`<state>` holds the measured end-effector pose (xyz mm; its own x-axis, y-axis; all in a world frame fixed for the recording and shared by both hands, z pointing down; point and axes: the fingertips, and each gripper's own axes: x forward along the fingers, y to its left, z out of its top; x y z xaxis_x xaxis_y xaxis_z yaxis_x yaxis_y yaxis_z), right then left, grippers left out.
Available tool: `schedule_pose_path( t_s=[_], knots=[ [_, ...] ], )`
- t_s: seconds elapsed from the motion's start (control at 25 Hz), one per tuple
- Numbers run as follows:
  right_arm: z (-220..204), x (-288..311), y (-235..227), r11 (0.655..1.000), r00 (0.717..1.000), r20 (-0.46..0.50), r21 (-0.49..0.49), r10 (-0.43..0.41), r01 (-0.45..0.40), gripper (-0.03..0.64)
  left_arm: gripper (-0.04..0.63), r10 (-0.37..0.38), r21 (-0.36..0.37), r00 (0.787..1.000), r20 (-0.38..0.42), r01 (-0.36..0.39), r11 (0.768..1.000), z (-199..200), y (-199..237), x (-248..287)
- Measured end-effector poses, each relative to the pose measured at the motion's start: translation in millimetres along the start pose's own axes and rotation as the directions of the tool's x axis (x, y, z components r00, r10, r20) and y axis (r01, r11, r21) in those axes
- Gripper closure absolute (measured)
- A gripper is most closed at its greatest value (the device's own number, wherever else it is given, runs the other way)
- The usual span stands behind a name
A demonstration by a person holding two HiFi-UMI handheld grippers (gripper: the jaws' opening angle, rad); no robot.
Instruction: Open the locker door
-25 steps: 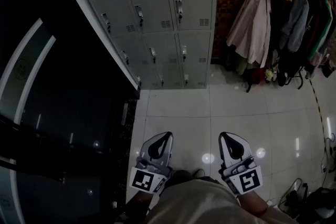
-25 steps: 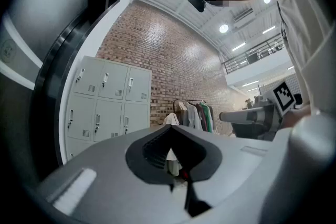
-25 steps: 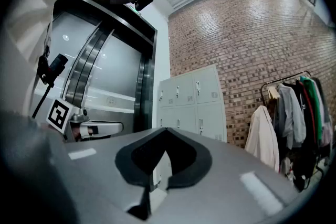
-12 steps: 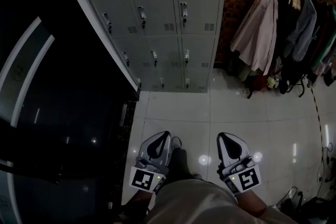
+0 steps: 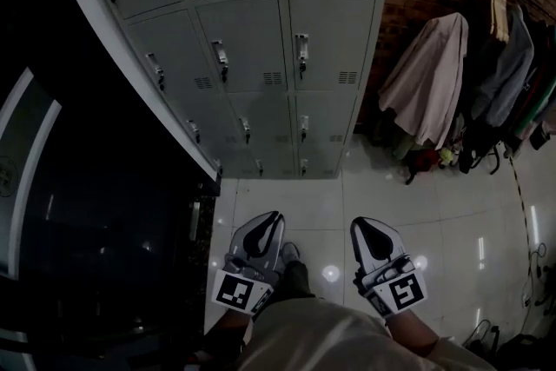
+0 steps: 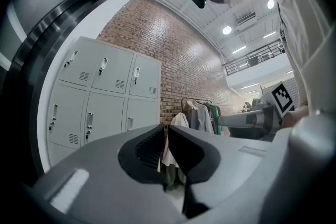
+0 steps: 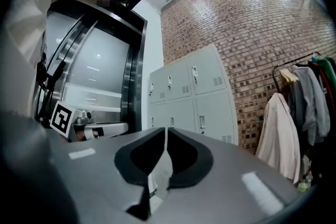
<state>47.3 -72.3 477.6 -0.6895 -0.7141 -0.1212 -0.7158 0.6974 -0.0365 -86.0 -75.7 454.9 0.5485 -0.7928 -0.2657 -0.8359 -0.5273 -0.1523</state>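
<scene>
A grey bank of lockers (image 5: 261, 56) stands ahead against the brick wall, every door shut, each with a small latch handle (image 5: 301, 48). It also shows in the left gripper view as lockers (image 6: 100, 97) and in the right gripper view as lockers (image 7: 194, 97). Both grippers hang low near my body, well short of the doors. My left gripper (image 5: 272, 220) (image 6: 164, 131) shows a narrow gap between its jaws and holds nothing. On my right gripper (image 5: 360, 226) (image 7: 166, 134) the jaws are opening, a thin slit between them, with nothing inside.
A clothes rack (image 5: 460, 82) with hanging coats stands to the right of the lockers by the brick wall. A dark glass-fronted structure (image 5: 87, 213) fills the left side. Pale floor tiles (image 5: 391, 195) lie between me and the lockers. Cables (image 5: 521, 334) lie at the lower right.
The lockers have come closer and larger in the head view and the clothes rack has slid right. Both grippers stay low in front of me; a shoe now shows between them.
</scene>
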Motion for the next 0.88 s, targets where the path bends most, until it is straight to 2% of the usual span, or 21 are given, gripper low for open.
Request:
schedule_pose_path(
  t_s=[0.08, 0.24, 0.28, 0.36, 0.4, 0.44, 0.52, 0.6, 0.64, 0.68, 0.76, 0.8, 0.88],
  knots=[
    [-4.2, 42.1, -19.6, 1.0, 1.0, 0.0, -0.003, 0.008, -0.008, 0.616, 0.594, -0.005, 0.008, 1.0, -0.012, 0.005, 1.0, -15.4, 33.6, 24.9],
    [-10.1, 118.8, -56.4, 1.0, 1.0, 0.016, 0.002, -0.003, 0.003, 0.59, 0.594, -0.021, -0.007, 0.999, -0.03, 0.021, 1.0, -43.8, 98.0, 68.8],
    [-11.6, 134.8, -64.7, 1.0, 1.0, 0.013, 0.0, -0.007, 0.007, 0.615, 0.594, -0.019, -0.015, 0.998, -0.06, 0.018, 1.0, -50.7, 111.7, 78.2],
    [-11.5, 164.6, -82.0, 1.0, 0.999, 0.033, -0.001, -0.019, 0.019, 0.616, 0.594, -0.018, -0.049, 0.986, -0.167, 0.009, 0.999, -69.6, 134.6, 92.8],
    [-8.8, 179.1, -90.5, 1.0, 0.997, 0.067, 0.003, -0.026, 0.026, 0.615, 0.594, -0.02, -0.05, 0.986, -0.167, 0.012, 0.999, -74.7, 146.0, 100.9],
    [-7.5, 192.9, -98.5, 0.999, 0.995, 0.097, 0.006, -0.035, 0.034, 0.6, 0.595, -0.023, -0.034, 0.993, -0.117, 0.019, 0.999, -75.5, 158.0, 110.4],
    [-25.0, 216.3, -112.8, 0.999, 0.998, 0.049, 0.014, -0.045, 0.044, 0.615, 0.595, -0.024, -0.018, 0.999, -0.046, 0.023, 1.0, -82.0, 179.3, 126.7],
    [-49.6, 240.3, -127.2, 0.999, 0.999, -0.022, 0.031, -0.044, 0.045, 0.615, 0.595, -0.023, -0.037, 0.998, -0.051, 0.021, 0.999, -97.8, 194.8, 139.8],
    [-59.3, 253.3, -134.2, 0.998, 0.998, -0.038, 0.04, -0.042, 0.044, 0.609, 0.595, -0.024, -0.049, 0.998, -0.058, 0.021, 0.999, -106.7, 200.6, 145.9],
    [-67.9, 266.0, -140.9, 0.998, 0.998, -0.053, 0.047, -0.043, 0.045, 0.572, 0.595, -0.026, -0.059, 0.998, -0.066, 0.022, 0.998, -116.0, 205.1, 151.5],
    [-80.7, 289.8, -155.2, 0.997, 0.996, -0.074, 0.057, -0.049, 0.053, 0.576, 0.595, -0.027, -0.073, 0.996, -0.085, 0.021, 0.997, -134.2, 211.4, 162.1],
    [-83.4, 301.9, -164.7, 0.997, 0.997, -0.06, 0.058, -0.05, 0.054, 0.609, 0.595, -0.026, -0.078, 0.995, -0.094, 0.019, 0.997, -141.3, 213.6, 168.0],
    [-82.0, 328.4, -187.0, 0.999, 0.999, 0.037, 0.037, -0.04, 0.038, 0.617, 0.595, -0.023, -0.082, 0.995, -0.101, 0.015, 0.997, -146.8, 216.3, 178.9]
  ],
)
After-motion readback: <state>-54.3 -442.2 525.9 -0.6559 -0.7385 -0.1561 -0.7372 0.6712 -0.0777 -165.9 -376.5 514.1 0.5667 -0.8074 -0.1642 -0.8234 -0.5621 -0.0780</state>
